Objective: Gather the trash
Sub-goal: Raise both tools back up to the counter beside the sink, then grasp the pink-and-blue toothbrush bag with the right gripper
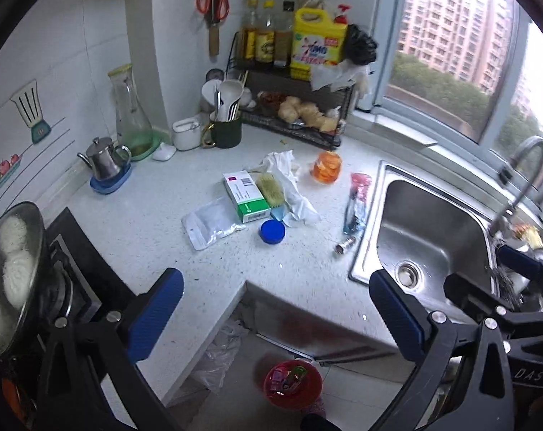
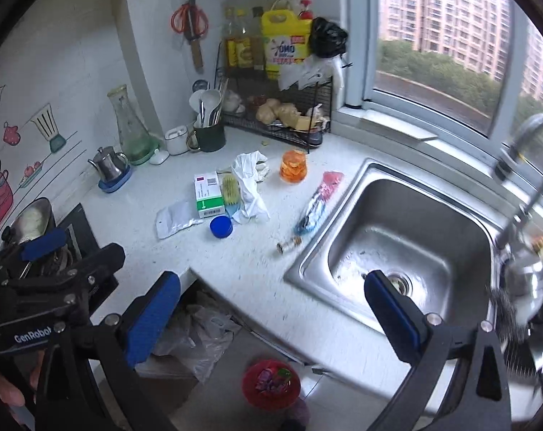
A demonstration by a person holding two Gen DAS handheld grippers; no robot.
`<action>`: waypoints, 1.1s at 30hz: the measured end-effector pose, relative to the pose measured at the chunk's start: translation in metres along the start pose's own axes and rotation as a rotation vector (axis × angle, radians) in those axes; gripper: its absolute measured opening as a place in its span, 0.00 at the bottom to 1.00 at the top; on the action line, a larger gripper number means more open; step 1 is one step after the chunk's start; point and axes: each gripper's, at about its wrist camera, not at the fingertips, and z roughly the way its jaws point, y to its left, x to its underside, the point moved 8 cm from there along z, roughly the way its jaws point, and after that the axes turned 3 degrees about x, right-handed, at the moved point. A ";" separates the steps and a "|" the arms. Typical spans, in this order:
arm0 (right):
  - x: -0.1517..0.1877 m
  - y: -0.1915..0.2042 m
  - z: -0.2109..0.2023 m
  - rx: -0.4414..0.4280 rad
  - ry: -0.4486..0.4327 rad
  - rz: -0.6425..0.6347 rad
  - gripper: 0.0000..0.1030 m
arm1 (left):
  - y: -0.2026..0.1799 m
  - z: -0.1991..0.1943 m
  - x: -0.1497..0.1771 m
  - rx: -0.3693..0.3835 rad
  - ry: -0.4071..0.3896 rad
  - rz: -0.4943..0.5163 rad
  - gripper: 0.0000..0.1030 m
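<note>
White speckled table (image 1: 135,222) is seen in a kitchen corner, sink (image 1: 429,230) off to the right. Both the left hand-held gripper (image 1: 276,318) and the right hand-held gripper (image 2: 271,318) are held wide apart, nothing gripped. Trash is scattered well ahead of them: a green box (image 1: 245,195), blue lid (image 1: 272,231), crumpled tissue (image 1: 289,183), clear bag (image 1: 208,224), wrapper (image 1: 357,203). A red bin (image 1: 293,382) is spotted on the floor below the fingers.

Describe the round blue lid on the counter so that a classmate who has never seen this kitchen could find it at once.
Start at the steel sink and look left across the white counter to the cluster of litter. The blue lid lies flat at its near edge, just in front of the green and white box; it is the only round, solid blue piece there.
</note>
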 end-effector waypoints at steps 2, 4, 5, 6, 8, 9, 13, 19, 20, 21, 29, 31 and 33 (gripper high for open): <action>-0.012 -0.007 0.015 -0.020 0.018 -0.013 0.99 | -0.004 0.017 -0.008 -0.017 0.017 -0.023 0.99; -0.021 -0.014 0.030 -0.028 0.036 -0.035 0.99 | -0.006 0.031 -0.012 -0.029 0.032 -0.047 0.99; -0.025 -0.017 0.037 -0.031 0.045 -0.044 0.99 | -0.007 0.039 -0.014 -0.032 0.041 -0.057 0.99; -0.028 -0.021 0.046 -0.036 0.057 -0.052 0.99 | -0.009 0.049 -0.015 -0.036 0.055 -0.069 0.99; -0.033 -0.028 0.061 -0.039 0.081 -0.058 0.99 | -0.011 0.065 -0.017 -0.045 0.078 -0.084 0.99; -0.035 -0.031 0.070 -0.046 0.094 -0.057 0.99 | -0.012 0.076 -0.016 -0.053 0.093 -0.092 0.99; -0.039 -0.042 0.102 -0.061 0.149 -0.054 0.99 | -0.015 0.106 -0.018 -0.072 0.136 -0.112 0.99; -0.046 -0.054 0.147 -0.071 0.219 -0.038 0.99 | -0.012 0.142 -0.018 -0.100 0.190 -0.147 0.99; -0.047 -0.056 0.152 -0.069 0.227 -0.035 0.99 | -0.012 0.146 -0.017 -0.101 0.198 -0.150 0.99; -0.048 -0.058 0.160 -0.063 0.239 -0.032 0.99 | -0.012 0.151 -0.017 -0.104 0.204 -0.151 0.99; -0.054 -0.068 0.218 -0.026 0.294 -0.020 0.93 | -0.003 0.193 -0.011 -0.117 0.242 -0.165 0.99; -0.055 -0.070 0.231 -0.024 0.314 -0.011 0.90 | 0.001 0.201 -0.009 -0.118 0.248 -0.180 0.99; -0.056 -0.072 0.243 -0.024 0.325 -0.009 0.87 | 0.006 0.207 -0.006 -0.120 0.252 -0.181 0.99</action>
